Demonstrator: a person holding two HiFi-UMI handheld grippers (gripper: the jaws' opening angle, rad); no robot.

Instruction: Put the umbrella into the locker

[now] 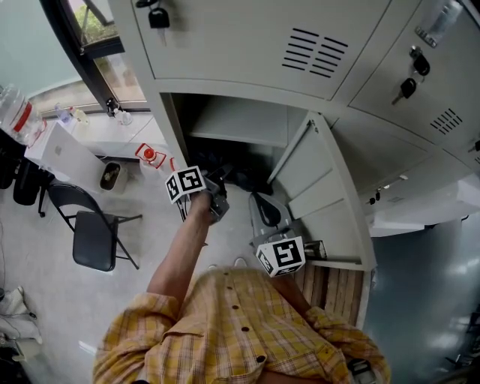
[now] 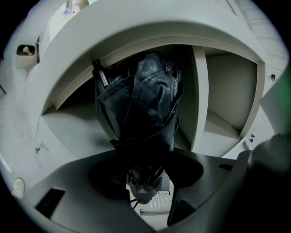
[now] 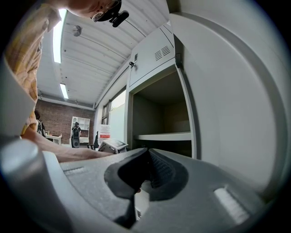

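Gripping a folded black umbrella (image 2: pixel 138 98) by its lower end, the left gripper (image 2: pixel 144 169) points it at the open compartment of a grey metal locker (image 2: pixel 227 86). Its jaws are clamped tight on the bundled fabric just above the pale end piece. The umbrella's crumpled canopy fills the mouth of the compartment, under the upper edge and left of an upright divider. Whether its far tip touches anything inside cannot be made out.

From the head view, a person in a yellow plaid shirt (image 1: pixel 240 330) reaches forward with the left gripper (image 1: pixel 214 201), and the dark umbrella (image 1: pixel 234 177) shows inside the locker (image 1: pixel 247 45) below a shelf (image 1: pixel 236 120). The locker door (image 1: pixel 322 199) stands swung out to the right.

The right gripper (image 1: pixel 266 212) hangs lower, near the door's inner face and apart from the umbrella. In its own view the right gripper (image 3: pixel 146 157) has its jaws pressed together with nothing between them. Beyond it are the open compartment, its shelf (image 3: pixel 163 135) and the door (image 3: pixel 232 91) close on the right.

A black folding chair (image 1: pixel 94 234) stands on the pale floor to the left, near a white table (image 1: pixel 67 154). Keys (image 1: pixel 159 15) hang in the closed door above.
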